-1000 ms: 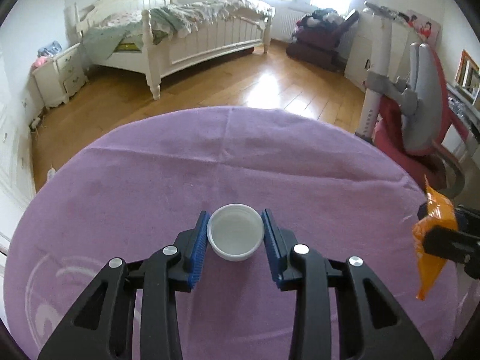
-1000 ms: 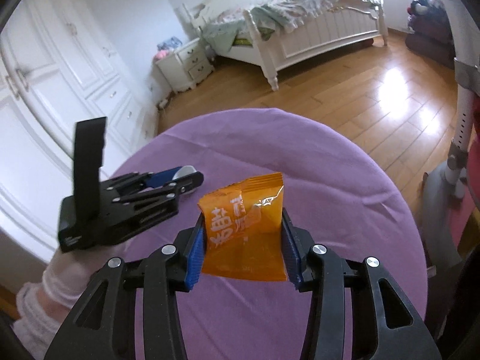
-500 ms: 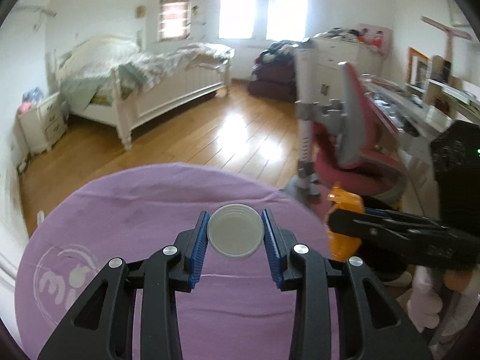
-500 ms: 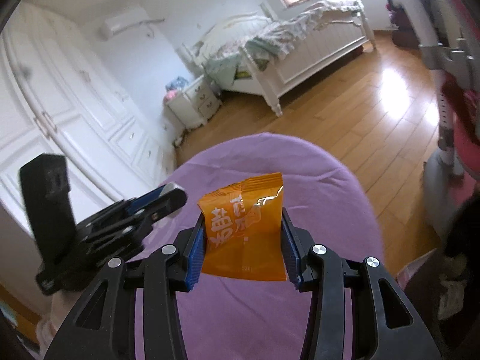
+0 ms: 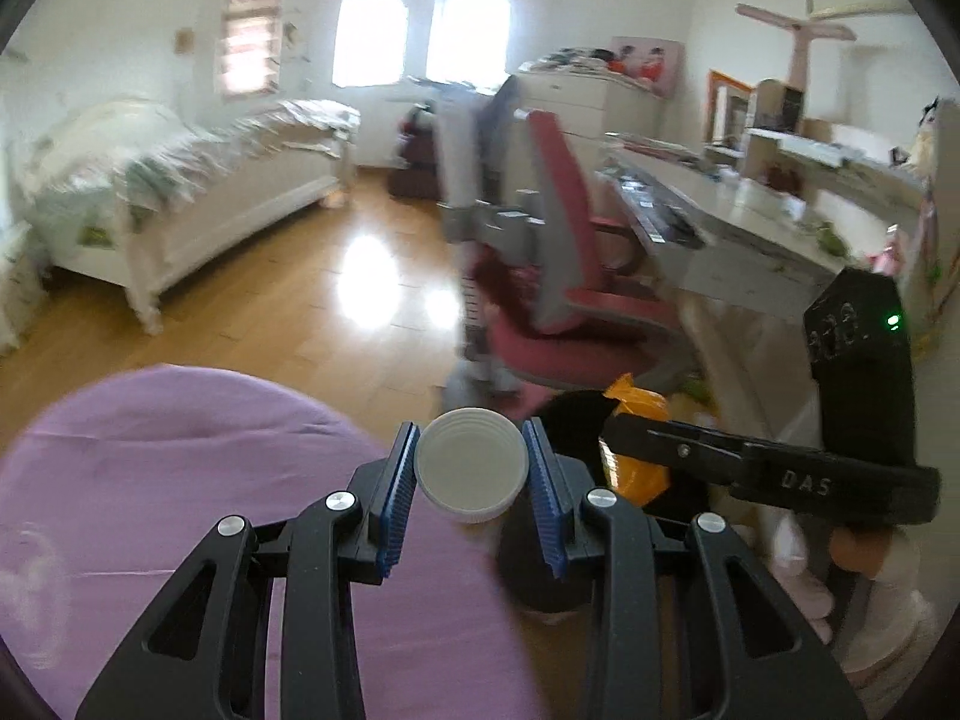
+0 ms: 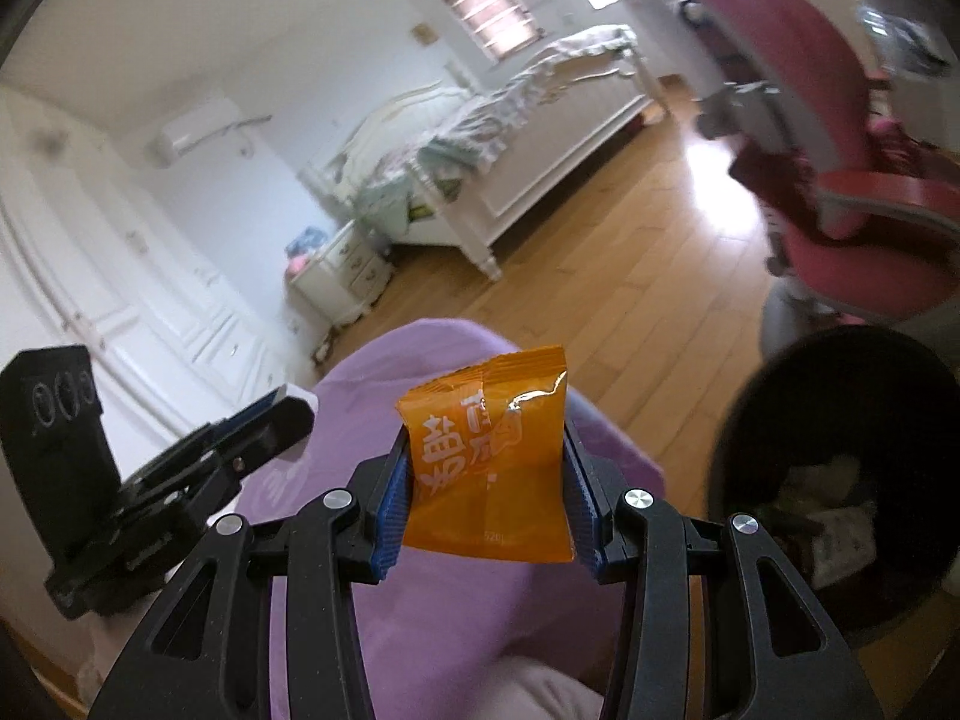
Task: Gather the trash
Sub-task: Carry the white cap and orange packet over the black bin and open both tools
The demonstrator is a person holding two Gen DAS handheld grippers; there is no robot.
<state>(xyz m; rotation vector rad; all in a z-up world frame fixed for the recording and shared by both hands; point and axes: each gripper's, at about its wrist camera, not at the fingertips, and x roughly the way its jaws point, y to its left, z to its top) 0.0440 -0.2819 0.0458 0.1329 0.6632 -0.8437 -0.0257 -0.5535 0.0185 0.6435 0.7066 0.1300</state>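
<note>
Both grippers are swinging away from the middle of the purple table (image 5: 180, 480) toward its right edge, so the desk (image 5: 738, 222) and red chair (image 5: 576, 276) are now filling the left wrist view where the bed (image 5: 180, 192) was filling it before. Left gripper (image 5: 471, 483) is clenching a white lid (image 5: 471, 465) between its blue pads, holding it up past the table's edge. Right gripper (image 6: 486, 480) is gripping an orange packet (image 6: 489, 462) by its sides, upright, above the near rim of the table (image 6: 420, 600). To that gripper's right, a black bin (image 6: 840, 480) is standing on the wooden floor (image 6: 630, 276), with some pale scraps lying inside. From the left wrist view, the right gripper (image 5: 618, 438) is reaching in from the right, the packet (image 5: 639, 438) just beside the lid.
</note>
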